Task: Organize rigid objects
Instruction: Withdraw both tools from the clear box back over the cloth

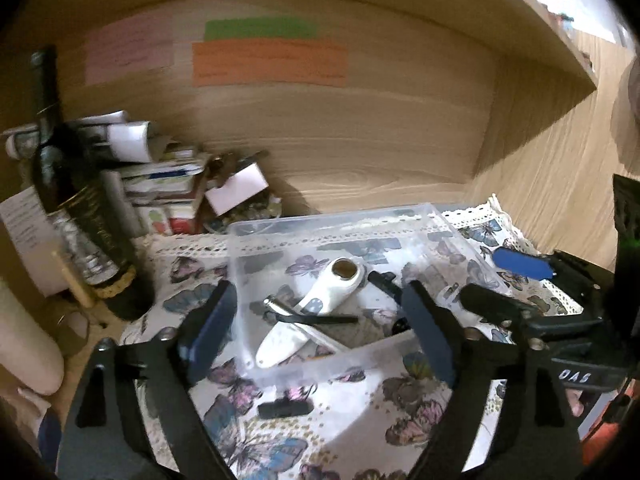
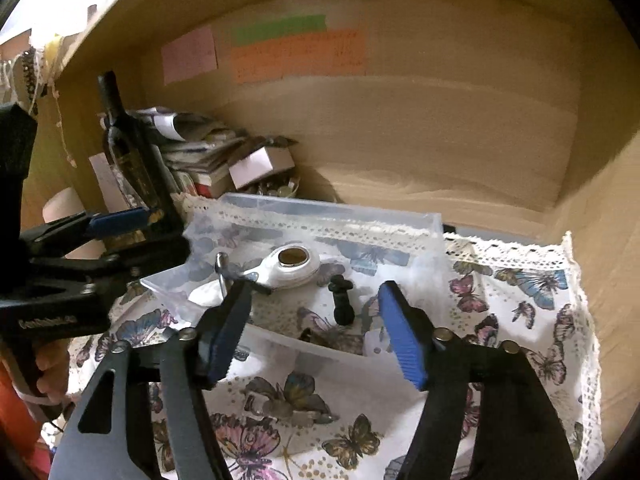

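Observation:
A clear plastic box (image 1: 244,276) (image 2: 436,240) stands on a butterfly-print cloth (image 1: 360,420) (image 2: 520,320) inside a wooden shelf. In it lie a white tool with a round brown inset (image 1: 340,280) (image 2: 294,262), a white perforated piece (image 1: 280,342), a metal rod (image 1: 292,310) (image 2: 221,272) and a small black part (image 2: 342,300). My left gripper (image 1: 320,328) is open and empty, its fingers either side of the box's near half. My right gripper (image 2: 312,336) is open and empty, just before the box's near wall. A small black piece (image 1: 284,408) lies on the cloth outside the box.
A dark wine bottle (image 1: 76,208) (image 2: 128,152) stands at the left. Stacked papers and small cartons (image 1: 160,176) (image 2: 208,156) sit behind it. Coloured paper notes (image 1: 268,60) (image 2: 300,52) hang on the back wall. The right gripper shows in the left wrist view (image 1: 540,292).

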The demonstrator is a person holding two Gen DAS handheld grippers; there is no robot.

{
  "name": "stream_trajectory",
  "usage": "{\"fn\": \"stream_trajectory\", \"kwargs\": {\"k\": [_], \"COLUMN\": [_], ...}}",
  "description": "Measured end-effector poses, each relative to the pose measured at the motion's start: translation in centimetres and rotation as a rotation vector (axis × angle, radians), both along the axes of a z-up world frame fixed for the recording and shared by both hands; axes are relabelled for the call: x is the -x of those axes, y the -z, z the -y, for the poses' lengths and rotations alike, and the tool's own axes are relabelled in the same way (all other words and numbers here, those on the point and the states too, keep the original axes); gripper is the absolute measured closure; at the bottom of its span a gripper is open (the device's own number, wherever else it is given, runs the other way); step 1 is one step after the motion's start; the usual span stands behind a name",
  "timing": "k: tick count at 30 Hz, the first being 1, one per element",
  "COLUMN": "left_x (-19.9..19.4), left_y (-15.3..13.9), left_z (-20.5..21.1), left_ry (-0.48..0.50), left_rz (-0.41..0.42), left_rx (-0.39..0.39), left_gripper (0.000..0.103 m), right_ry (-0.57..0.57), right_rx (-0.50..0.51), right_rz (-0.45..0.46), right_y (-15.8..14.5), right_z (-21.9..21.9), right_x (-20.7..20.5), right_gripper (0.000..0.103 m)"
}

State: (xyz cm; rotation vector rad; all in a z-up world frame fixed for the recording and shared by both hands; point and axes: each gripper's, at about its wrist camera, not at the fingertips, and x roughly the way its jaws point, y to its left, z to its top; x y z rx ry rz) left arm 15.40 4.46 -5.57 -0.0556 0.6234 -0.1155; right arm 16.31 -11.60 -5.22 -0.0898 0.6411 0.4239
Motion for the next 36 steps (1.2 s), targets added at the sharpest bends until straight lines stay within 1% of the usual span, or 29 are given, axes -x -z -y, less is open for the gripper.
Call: {"fn": "stream_trajectory", "kwargs": {"k": [1, 3, 5, 9, 12, 16, 21, 22, 24, 25, 26, 28, 32, 36], "left_x": [0.3, 0.8, 1.2, 1.7, 2.0, 1.8, 0.7, 0.6, 0.3, 0.1, -0.2, -0.4, -0.3, -0.3], "left_y": [-0.1, -0.2, 0.1, 1.5, 3.2, 5.3, 8.4, 8.7, 9.4, 9.6, 10.0, 10.4, 10.5, 10.9], "left_z": [-0.4, -1.1, -1.7, -2.5, -3.0, -3.3, -2.8, -2.7, -2.3, -2.2, -2.1, -2.0, -1.9, -1.8], "left_ry": [-0.011, -0.032, -0.048, -0.062, -0.069, -0.064, -0.035, -0.029, -0.025, -0.026, -0.021, -0.005, 0.019, 0.026], "left_rz": [-0.001, -0.004, -0.012, -0.063, -0.112, -0.173, -0.265, -0.274, -0.278, -0.286, -0.3, -0.319, -0.316, -0.307], "left_rx": [0.007, 0.017, 0.017, 0.001, -0.015, -0.016, -0.027, -0.029, -0.052, -0.063, -0.067, -0.055, -0.053, -0.055], "left_gripper": [0.011, 0.008, 0.007, 0.007, 0.007, 0.007, 0.007, 0.008, 0.016, 0.024, 0.028, 0.03, 0.03, 0.035], "right_ry": [0.002, 0.007, 0.009, 0.022, 0.031, 0.039, 0.021, 0.017, 0.004, -0.003, -0.002, 0.003, 0.005, 0.019], "right_rx": [-0.003, -0.006, -0.002, 0.024, 0.034, 0.047, 0.031, 0.032, 0.031, 0.03, 0.03, 0.046, 0.061, 0.102], "right_rz": [0.005, 0.014, 0.016, 0.004, -0.037, -0.111, -0.198, -0.217, -0.249, -0.265, -0.276, -0.295, -0.321, -0.306], "right_y": [-0.2, -0.3, -0.2, 0.6, 1.9, 4.1, 6.3, 6.7, 7.4, 7.7, 8.0, 8.4, 8.8, 9.1], "right_z": [0.1, 0.3, 0.4, 0.8, 1.3, 1.5, 1.1, 0.9, 0.4, 0.2, 0.0, -0.6, -1.5, -2.5], "right_x": [0.3, 0.8, 1.3, 2.1, 2.4, 2.5, 2.8, 2.8, 2.7, 2.7, 2.6, 2.2, 1.5, 1.2], "right_gripper": [0.032, 0.029, 0.028, 0.027, 0.027, 0.027, 0.027, 0.027, 0.025, 0.022, 0.021, 0.02, 0.02, 0.02]}}
